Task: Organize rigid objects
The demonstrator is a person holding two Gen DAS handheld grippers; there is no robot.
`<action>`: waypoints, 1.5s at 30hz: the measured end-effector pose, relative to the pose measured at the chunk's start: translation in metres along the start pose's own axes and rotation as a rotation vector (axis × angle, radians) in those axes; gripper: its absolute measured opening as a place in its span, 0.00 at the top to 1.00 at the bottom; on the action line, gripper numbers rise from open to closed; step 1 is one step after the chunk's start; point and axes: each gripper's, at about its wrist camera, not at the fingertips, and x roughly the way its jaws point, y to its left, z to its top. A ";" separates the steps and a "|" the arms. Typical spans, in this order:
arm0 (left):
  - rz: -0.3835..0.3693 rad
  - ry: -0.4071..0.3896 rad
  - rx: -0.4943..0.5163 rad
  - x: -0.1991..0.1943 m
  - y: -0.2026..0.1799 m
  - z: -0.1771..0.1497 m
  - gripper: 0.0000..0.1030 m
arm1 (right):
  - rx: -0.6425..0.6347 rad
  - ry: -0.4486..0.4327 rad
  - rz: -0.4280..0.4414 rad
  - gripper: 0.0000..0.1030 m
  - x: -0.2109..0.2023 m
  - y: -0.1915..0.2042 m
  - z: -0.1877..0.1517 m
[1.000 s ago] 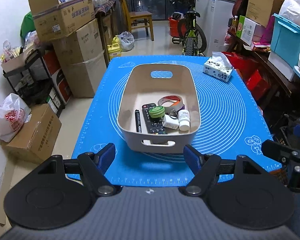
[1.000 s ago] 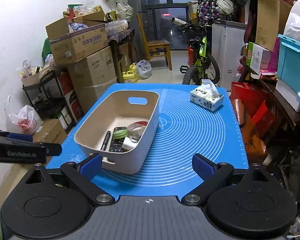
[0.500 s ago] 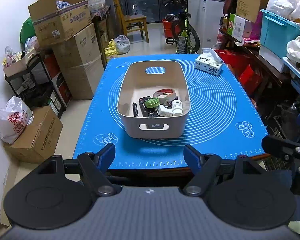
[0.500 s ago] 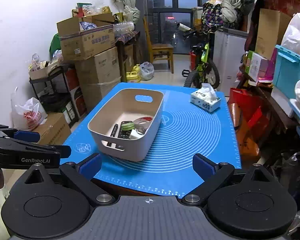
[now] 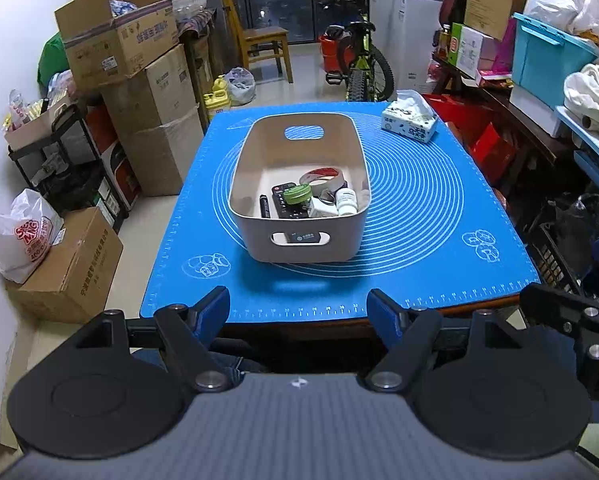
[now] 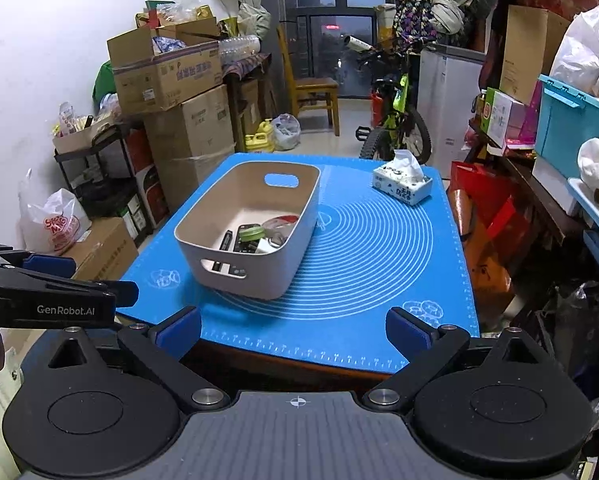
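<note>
A beige bin stands on the blue mat. It holds a black remote, a black pen, a green tape roll, a large tape roll, a white adapter and a white bottle. My left gripper is open and empty, off the table's near edge. My right gripper is open and empty, also off the near edge, right of the left one.
A tissue box sits at the mat's far right corner. Stacked cardboard boxes and a black rack stand left of the table. A bicycle stands behind it. Shelves with a teal crate line the right side.
Both grippers have pulled back and up from the table, so the bin looks smaller and the near table edge now shows. Both stay open. The bin's contents have not moved.
</note>
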 end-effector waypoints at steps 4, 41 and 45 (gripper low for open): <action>-0.008 -0.004 0.008 -0.002 -0.002 0.000 0.26 | 0.007 0.006 0.002 0.04 0.001 -0.002 -0.001; -0.021 0.014 0.037 0.000 -0.004 -0.001 0.26 | 0.014 0.021 -0.017 0.04 0.002 -0.003 -0.006; -0.022 0.013 0.037 0.000 -0.004 -0.001 0.26 | 0.013 0.021 -0.018 0.04 0.002 -0.004 -0.006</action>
